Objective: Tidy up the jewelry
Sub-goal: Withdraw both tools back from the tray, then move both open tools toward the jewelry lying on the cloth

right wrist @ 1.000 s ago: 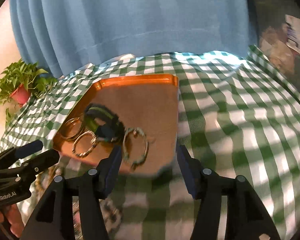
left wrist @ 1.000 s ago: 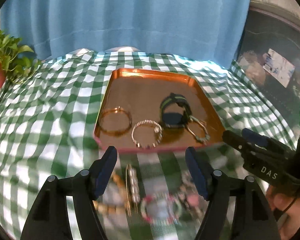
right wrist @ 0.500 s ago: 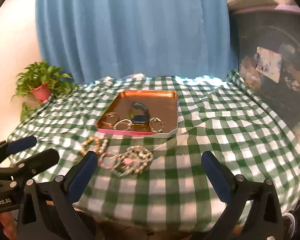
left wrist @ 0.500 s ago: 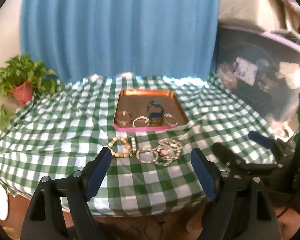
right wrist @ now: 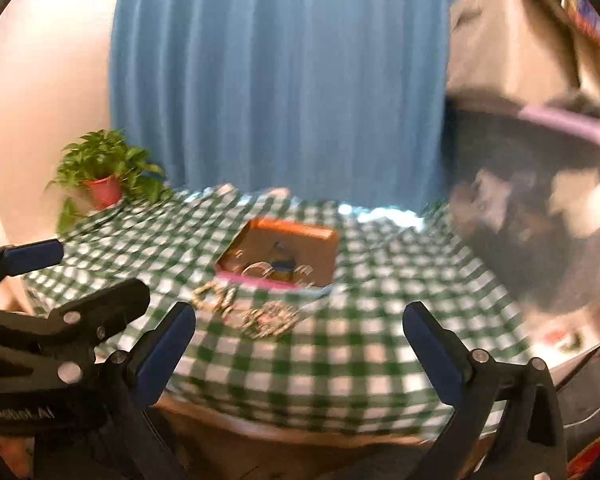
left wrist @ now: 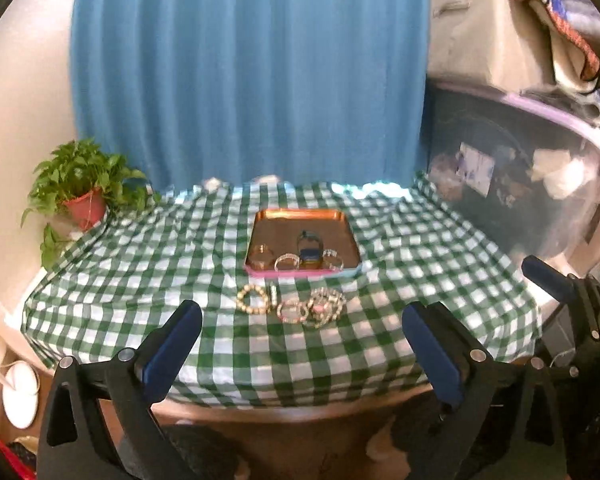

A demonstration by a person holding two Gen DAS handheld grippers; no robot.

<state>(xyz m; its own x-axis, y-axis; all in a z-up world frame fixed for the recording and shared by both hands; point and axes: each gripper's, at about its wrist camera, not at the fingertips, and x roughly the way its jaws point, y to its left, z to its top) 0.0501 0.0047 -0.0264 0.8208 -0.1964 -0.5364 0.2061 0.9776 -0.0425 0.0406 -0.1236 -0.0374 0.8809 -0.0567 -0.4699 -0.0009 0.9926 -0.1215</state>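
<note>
Hovering off the near edge of the worktop (left wrist: pixel 148 280), both grippers well apart from the jewelry; left gripper (left wrist: pixel 300 344) with fingers (left wrist: pixel 172 344) still spreading, already wide, nothing between them; right gripper (right wrist: pixel 298 344) with fingers (right wrist: pixel 164 346) spread fully, gripping nothing; right gripper also visible at the right edge of the left view (left wrist: pixel 560 292), left gripper at the left edge of the right view (right wrist: pixel 60 284). Sitting mid-worktop on green checked cloth, copper tray (left wrist: pixel 300 216); lying along its near side, a gold bangle (left wrist: pixel 260 258), a beaded ring-shaped bracelet (left wrist: pixel 287 262), a dark watch-like band (left wrist: pixel 310 246), another bracelet (left wrist: pixel 333 259). Resting on the cloth just in front of the tray, a wooden bead bracelet (left wrist: pixel 253 299), beside it a heap of mixed bracelets (left wrist: pixel 314 306). Standing at the far left corner, plant (left wrist: pixel 82 186); hanging behind, blue curtain (left wrist: pixel 248 72). Blurring the right view, motion.
</note>
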